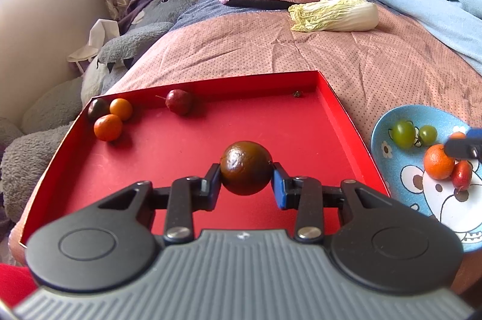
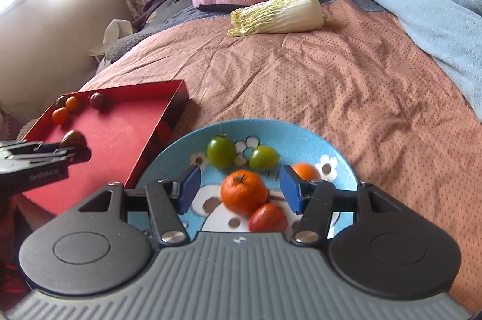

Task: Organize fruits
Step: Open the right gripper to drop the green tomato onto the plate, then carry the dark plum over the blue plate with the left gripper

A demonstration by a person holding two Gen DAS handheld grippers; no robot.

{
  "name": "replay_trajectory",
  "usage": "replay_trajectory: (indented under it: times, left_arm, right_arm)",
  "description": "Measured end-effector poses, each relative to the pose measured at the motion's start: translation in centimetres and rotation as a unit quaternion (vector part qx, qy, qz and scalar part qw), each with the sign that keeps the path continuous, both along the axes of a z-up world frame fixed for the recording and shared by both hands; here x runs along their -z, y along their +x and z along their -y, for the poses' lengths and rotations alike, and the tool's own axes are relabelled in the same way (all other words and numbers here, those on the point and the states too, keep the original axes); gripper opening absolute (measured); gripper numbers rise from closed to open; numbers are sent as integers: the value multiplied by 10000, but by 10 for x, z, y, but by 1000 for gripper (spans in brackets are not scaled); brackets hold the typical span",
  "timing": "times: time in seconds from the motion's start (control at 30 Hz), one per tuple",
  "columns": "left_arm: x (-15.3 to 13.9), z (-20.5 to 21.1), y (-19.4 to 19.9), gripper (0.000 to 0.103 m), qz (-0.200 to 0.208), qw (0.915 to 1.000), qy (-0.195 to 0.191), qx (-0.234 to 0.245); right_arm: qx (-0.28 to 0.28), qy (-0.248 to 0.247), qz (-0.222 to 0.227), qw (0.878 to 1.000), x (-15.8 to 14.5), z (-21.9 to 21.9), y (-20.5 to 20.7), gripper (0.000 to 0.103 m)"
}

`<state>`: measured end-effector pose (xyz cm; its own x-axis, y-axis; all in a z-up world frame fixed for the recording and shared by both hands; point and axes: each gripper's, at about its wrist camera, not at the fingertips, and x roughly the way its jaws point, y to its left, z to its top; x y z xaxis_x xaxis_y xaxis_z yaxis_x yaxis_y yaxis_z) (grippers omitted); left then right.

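Two grippers are at work over the bed [image 2: 331, 73], and the blue plate [image 2: 340, 160] serves here as the landmark. The left gripper [image 1: 245, 171] is clamped on a dark brown-green round fruit [image 1: 245, 168], its blue pads pressing on both flanks of it, over the floor of the red tray [image 1: 331, 121] that lies just left of the plate. That fruit sits directly ahead of the left gripper and between its fingers; being round, it shows no long axis to speak of. The right gripper [image 2: 239, 189] hangs over the plate with its jaws apart and nothing pinched: the large orange fruit [image 2: 243, 192] shows between its pads, with clear gaps on either side. By my judgement the coming move turns on this: the plate's fruits lie straight in front of and below the right gripper, so that hand is the nearer to them, while the tray's fruits belong to the left. On the plate I count five: two green [image 2: 221, 153], two orange, and one red oblong fruit [image 2: 266, 217] touching the large orange one. In the tray, left of the plate, I count five: two small orange [image 1: 107, 127], one dark one in the far corner, one dark red with a stem [image 1: 179, 101], and the held one. A cabbage [image 2: 277, 16] lies well beyond the plate.
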<state>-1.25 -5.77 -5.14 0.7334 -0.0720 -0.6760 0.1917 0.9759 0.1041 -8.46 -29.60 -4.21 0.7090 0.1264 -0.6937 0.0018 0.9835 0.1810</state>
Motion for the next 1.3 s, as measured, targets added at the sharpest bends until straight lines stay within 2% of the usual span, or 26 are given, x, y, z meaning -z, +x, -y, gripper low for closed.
replay_trajectory:
  times: [0.3,0.57,0.7,1.03,1.17,1.3]
  left_arm:
    - [-1,7,-6,39,82,9998,119,149]
    - [-9,15,-13,39,248,9994,87,244]
    - [-12,30,-23,39,322,9983,136,467]
    - [-19,66,-36,39,279,9952,-67,935]
    - [-18,82,-41,39,211,9926,-109,1191]
    - [-14,98,-47,39,147,9894,-101,1440]
  right_arm:
    - [-225,56,75,9997,0,-11,-33,74]
    - [-212,204,93,9995,-1,-2,-40,75]
    - [-148,262,107,9995,-1,4,-42,75]
    - [-45,286,88,9995,2,13,-46,76]
    - [161,282,289,9991,-3,21,-50,76]
    - [604,382,564,9958,-10,36,-56,76]
